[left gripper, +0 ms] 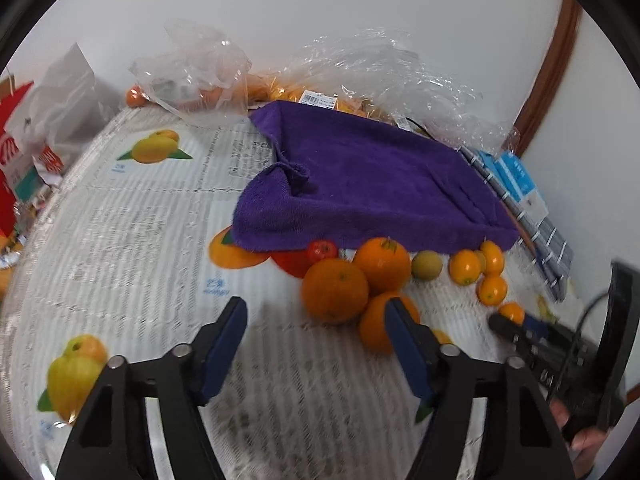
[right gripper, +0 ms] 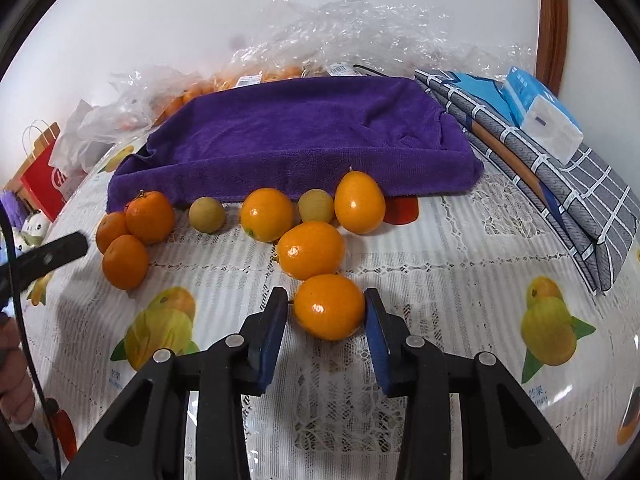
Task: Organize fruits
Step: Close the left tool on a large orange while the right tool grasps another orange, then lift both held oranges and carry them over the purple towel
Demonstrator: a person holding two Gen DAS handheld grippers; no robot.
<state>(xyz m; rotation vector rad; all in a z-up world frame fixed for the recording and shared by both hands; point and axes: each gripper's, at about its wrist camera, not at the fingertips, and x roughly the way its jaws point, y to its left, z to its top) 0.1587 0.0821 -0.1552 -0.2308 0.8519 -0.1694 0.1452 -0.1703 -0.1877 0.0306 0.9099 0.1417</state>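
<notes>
Here, the right gripper (right gripper: 326, 312) is sitting low over a white lace-patterned tablecloth printed with fruit pictures (right gripper: 440, 272), its two blue-padded fingers (right gripper: 276, 320) standing open around a small glossy orange kumquat (right gripper: 329, 306). The right pad is touching the fruit or nearly so; a slight gap is showing at the left pad, so a firm grip cannot be confirmed. Just ahead of it, more kumquats (right gripper: 310, 249) and two dull green-yellow round fruits (right gripper: 207, 215) are lying before a folded purple towel (right gripper: 304, 140). The left gripper (left gripper: 316, 320) is hovering wide open and holding nothing, with three larger oranges (left gripper: 334, 290) clustered ahead and to its right.
</notes>
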